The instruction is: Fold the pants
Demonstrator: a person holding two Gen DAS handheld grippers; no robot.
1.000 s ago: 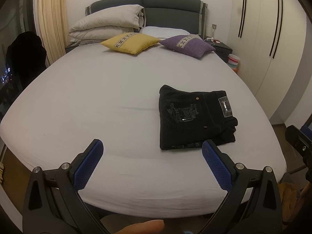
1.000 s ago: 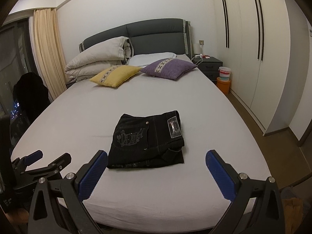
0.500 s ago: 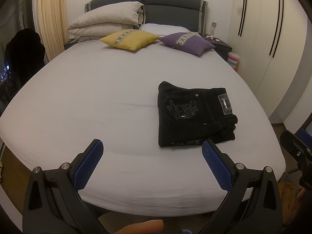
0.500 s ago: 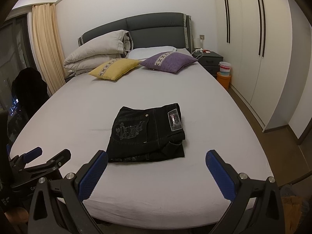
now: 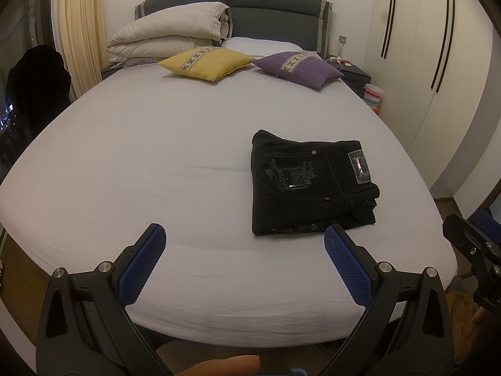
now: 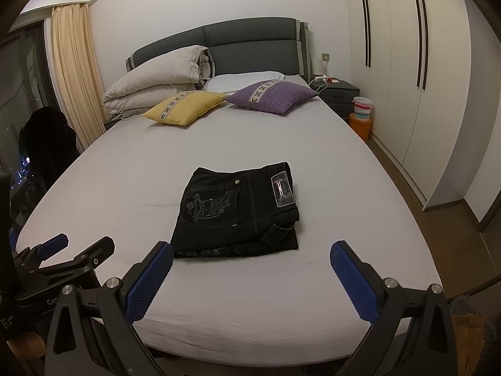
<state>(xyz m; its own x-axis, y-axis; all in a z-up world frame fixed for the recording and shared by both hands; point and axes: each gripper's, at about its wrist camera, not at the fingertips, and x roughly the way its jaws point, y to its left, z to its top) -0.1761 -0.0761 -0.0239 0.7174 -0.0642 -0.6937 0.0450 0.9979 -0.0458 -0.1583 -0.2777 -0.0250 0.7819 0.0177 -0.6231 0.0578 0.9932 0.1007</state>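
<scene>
Looking through the left wrist camera, I have the left gripper (image 5: 243, 244) spread wide with nothing between its blue-padded fingers (image 5: 142, 264), held off the foot of the bed (image 5: 131, 163). The black pants (image 5: 308, 185) lie folded into a compact rectangle on the pale sheet at about one o'clock from my fingers, apart from them, with an embroidered back pocket and a waistband label facing up. Farther up the bed at twelve o'clock sit a yellow cushion (image 5: 206, 62) and a purple cushion (image 5: 299, 68), with a folded duvet (image 5: 169, 33) behind them against the dark headboard (image 5: 266, 3). A white wardrobe (image 5: 432, 50) stands at two o'clock. The right gripper (image 5: 479, 244) shows at the frame's edge at three o'clock.

From the right wrist camera, my right gripper (image 6: 251, 255) is likewise wide open and carries nothing. The pants (image 6: 238, 211) rest at twelve o'clock, just beyond the finger tips and touching neither. The left gripper (image 6: 78, 244) pokes in at nine o'clock, its fingers parted over the bed's corner. The cushions (image 6: 184, 106) lie at eleven and twelve o'clock near the headboard, and a cream curtain (image 6: 75, 72) hangs at ten o'clock.
</scene>
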